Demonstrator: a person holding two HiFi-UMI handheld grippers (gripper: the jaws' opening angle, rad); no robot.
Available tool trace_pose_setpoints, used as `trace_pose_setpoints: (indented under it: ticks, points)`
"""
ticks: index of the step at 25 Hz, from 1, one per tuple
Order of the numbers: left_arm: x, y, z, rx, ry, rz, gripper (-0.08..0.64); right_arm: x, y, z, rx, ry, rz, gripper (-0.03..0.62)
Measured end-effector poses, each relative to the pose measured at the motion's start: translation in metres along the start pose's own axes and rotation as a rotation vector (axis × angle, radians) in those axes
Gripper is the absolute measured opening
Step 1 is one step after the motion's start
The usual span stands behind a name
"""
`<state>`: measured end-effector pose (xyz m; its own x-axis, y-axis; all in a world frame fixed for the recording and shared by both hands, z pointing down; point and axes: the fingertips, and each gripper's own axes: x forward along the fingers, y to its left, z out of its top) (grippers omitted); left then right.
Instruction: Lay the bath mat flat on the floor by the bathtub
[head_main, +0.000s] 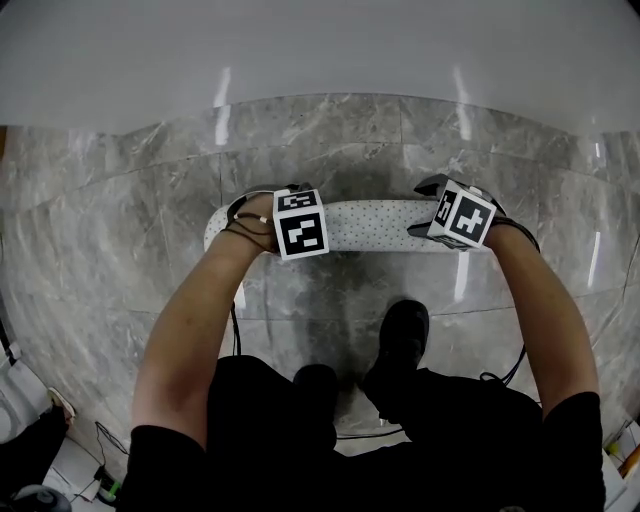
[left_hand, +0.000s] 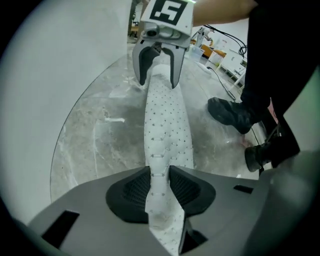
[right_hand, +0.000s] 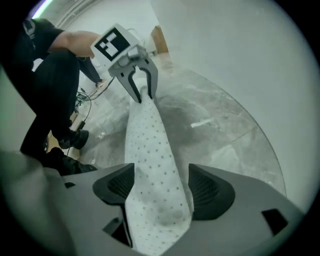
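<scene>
My left tool (left_hand: 160, 172) pinches one end of the bath mat (head_main: 370, 226), with both pads pressed against the cloth. My right tool (right_hand: 160, 182) stands spread wide at the other end. The mat runs between its pads there, but I see a gap on one side, so I judge that end is not clamped.

That loose end is the main risk. If I shift or lift now, it may slide out and drop in a heap, and the mat would then hang from my left tool alone. A second risk is the fold: if I release both ends as things stand, the mat lands as a narrow band, not flat. My shoe (head_main: 400, 335) is also near and could catch the edge when it spreads.

The mat is white with small dark dots, gathered lengthwise into a long strip. It stretches between the tools over the grey marble floor (head_main: 330, 290), parallel to the bathtub (head_main: 320, 50) wall and just beside it. I cannot tell whether it touches the floor.
</scene>
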<state>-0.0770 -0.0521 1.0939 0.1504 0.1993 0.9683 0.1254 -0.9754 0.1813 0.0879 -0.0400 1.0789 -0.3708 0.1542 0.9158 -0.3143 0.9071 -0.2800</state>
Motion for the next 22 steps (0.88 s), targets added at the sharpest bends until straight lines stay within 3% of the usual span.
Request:
trace_pose_setpoints:
  ticks: [3, 6, 10, 15, 18, 22]
  points:
    - [-0.007, -0.004, 0.003, 0.047, -0.001, 0.028, 0.127, 0.016, 0.004, -0.022, 0.018, 0.085, 0.046, 0.342]
    - [-0.013, -0.004, 0.003, 0.045, -0.025, 0.049, 0.129, 0.013, 0.002, -0.019, -0.041, 0.089, 0.019, 0.331]
    - [-0.023, 0.009, -0.002, 0.002, -0.043, 0.101, 0.144, 0.001, -0.007, -0.001, -0.188, 0.074, -0.056, 0.192]
    - [-0.033, 0.045, -0.006, -0.025, -0.019, 0.275, 0.147, -0.009, -0.032, 0.012, -0.28, 0.059, -0.3, 0.179]
    - [-0.046, 0.07, -0.004, -0.035, -0.009, 0.413, 0.147, -0.024, -0.053, 0.023, -0.311, 0.043, -0.481, 0.192]
    - [-0.072, 0.097, 0.004, -0.026, -0.018, 0.609, 0.15, -0.05, -0.068, 0.032, -0.33, -0.005, -0.658, 0.199]
